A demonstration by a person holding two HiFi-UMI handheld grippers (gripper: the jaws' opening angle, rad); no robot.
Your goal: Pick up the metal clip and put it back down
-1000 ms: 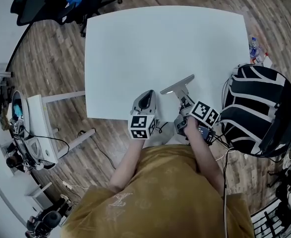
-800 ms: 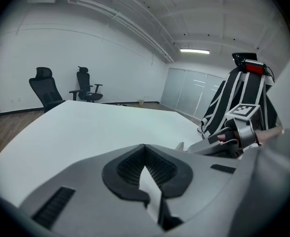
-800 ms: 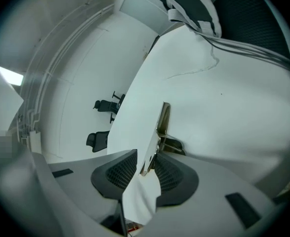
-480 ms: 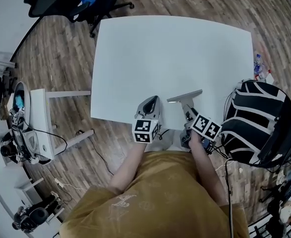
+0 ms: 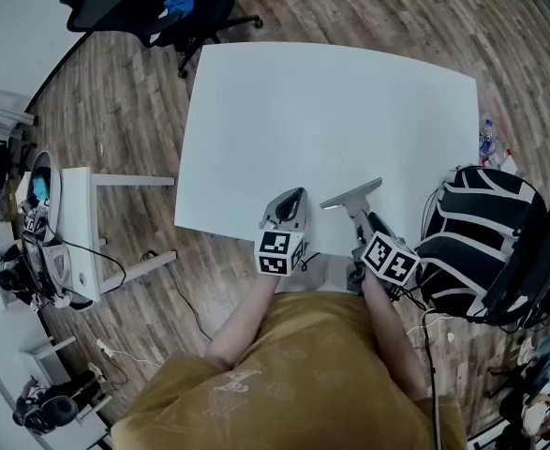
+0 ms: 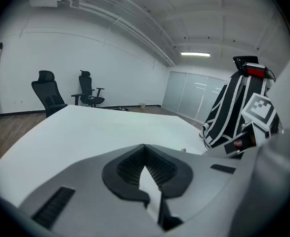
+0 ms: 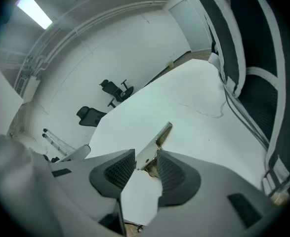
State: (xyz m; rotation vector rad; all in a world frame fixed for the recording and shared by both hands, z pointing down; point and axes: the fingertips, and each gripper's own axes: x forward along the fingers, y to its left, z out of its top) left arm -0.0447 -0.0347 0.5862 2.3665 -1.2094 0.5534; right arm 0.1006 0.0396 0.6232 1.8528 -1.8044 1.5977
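Right gripper [image 5: 362, 223]: jaws stand wide, having just been opening. The tail of the metal clip [image 7: 154, 142] sits in the gap between the two pads. As far as the right gripper view shows, neither pad presses on it, so we read this as a release, not a grip.

Clip position: on the white table [image 5: 331, 111], close to the near edge, with its long bar pointing away from us across the top. The head view shows it just ahead of the right gripper's tips.

Left gripper [image 5: 296, 195]: jaws closed together with nothing between them. It hovers at the near edge, just beside the clip on its left side.

Task judged nearly done; only the retreat is left.

Risks from here:
- The clip's tail lies inside the jaw gap. A sideways or twisting pull-back could catch it on a pad and drag the clip.
- The near edge is close, so a drag toward us could tip the clip off the table onto the floor.
- Smooth metal on a smooth top — we expect it to slide easily at a light nudge.
- The left gripper is close enough to knock the bar if it shifts right.

Whether the clip rests fully flat, we cannot tell.
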